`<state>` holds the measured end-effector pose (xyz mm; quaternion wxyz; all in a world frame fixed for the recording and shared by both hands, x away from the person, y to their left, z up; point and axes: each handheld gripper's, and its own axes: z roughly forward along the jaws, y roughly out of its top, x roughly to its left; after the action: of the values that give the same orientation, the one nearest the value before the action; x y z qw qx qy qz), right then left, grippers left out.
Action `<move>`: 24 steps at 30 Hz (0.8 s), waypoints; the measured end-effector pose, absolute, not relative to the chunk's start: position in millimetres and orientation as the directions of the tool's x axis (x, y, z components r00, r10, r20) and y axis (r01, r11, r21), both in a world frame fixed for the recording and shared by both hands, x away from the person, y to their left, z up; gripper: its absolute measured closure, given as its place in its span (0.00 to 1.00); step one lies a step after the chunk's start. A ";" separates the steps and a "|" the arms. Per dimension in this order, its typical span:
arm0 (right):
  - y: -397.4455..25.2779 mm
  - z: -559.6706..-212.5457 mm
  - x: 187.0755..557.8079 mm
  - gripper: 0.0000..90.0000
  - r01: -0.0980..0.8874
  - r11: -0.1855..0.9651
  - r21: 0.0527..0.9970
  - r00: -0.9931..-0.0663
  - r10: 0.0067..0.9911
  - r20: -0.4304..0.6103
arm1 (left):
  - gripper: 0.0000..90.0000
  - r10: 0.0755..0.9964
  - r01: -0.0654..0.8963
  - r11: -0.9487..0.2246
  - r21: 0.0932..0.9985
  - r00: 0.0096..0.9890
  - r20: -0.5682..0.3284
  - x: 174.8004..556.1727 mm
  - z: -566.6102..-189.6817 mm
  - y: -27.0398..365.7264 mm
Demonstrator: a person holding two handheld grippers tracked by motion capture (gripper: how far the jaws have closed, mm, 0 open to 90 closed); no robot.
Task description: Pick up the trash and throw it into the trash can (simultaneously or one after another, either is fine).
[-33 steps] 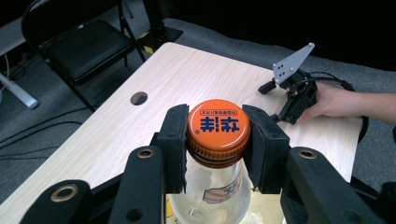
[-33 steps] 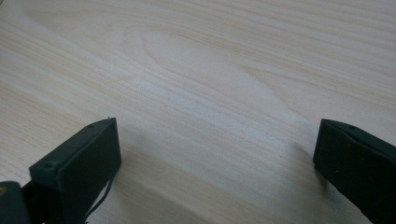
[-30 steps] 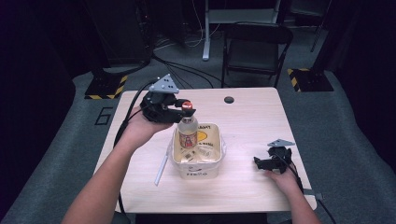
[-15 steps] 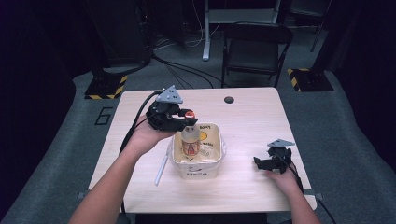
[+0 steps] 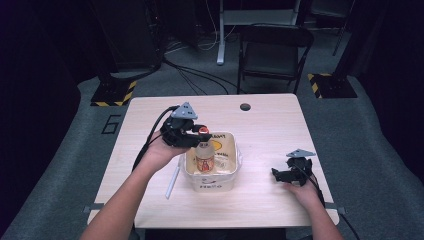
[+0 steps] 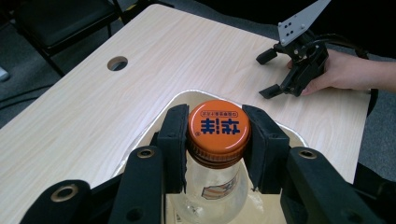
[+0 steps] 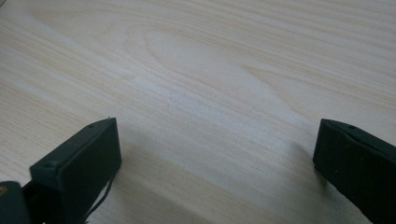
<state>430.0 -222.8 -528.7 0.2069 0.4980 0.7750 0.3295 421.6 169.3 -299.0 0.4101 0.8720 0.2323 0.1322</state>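
a pale wooden table (image 5: 270, 125) stands on grey carpet, a black folding chair (image 5: 272, 47) behind it. the left gripper (image 6: 215, 140) clamps the orange cap (image 6: 218, 125) of a clear labelled bottle (image 5: 204, 157), upright inside a cream tub (image 5: 210, 182). the right gripper (image 5: 284, 175) rests on the table, jaws spread wide.

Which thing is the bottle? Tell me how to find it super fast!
Look at the pale wooden table and find the cream tub near its middle. The bottle stands upright inside that tub, with the left tool clamped on its neck. It is clear with a bright orange cap, the most colourful spot on the table.
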 end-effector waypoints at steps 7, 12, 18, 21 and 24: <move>-222.8 -528.7 430.0 0.00 0.636 0.287 0.717 -0.418 0.908 0.008 | 0.70 0.524 0.314 -0.552 0.773 0.851 0.029 425.8 -312.6 171.2; -222.7 -528.6 430.0 0.00 0.636 0.287 0.717 -0.418 0.908 0.007 | 0.70 0.534 0.320 -0.546 0.775 0.845 0.028 428.1 -320.0 172.0; -222.7 -528.6 430.0 0.00 0.635 0.287 0.717 -0.418 0.908 0.007 | 0.70 0.536 0.327 -0.546 0.772 0.844 0.021 428.6 -328.0 170.6; -222.7 -528.6 430.0 0.00 0.636 0.287 0.717 -0.418 0.908 0.007 | 0.70 0.535 0.325 -0.549 0.770 0.844 0.025 428.6 -330.8 170.3; -222.8 -528.7 430.0 0.00 0.636 0.287 0.717 -0.418 0.908 0.008 | 0.70 0.534 0.323 -0.550 0.770 0.845 0.027 428.5 -332.1 170.6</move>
<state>430.0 -222.8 -528.7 0.2069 0.4981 0.7749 0.3295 428.5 170.6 -332.1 0.4056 0.8707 0.2459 0.1299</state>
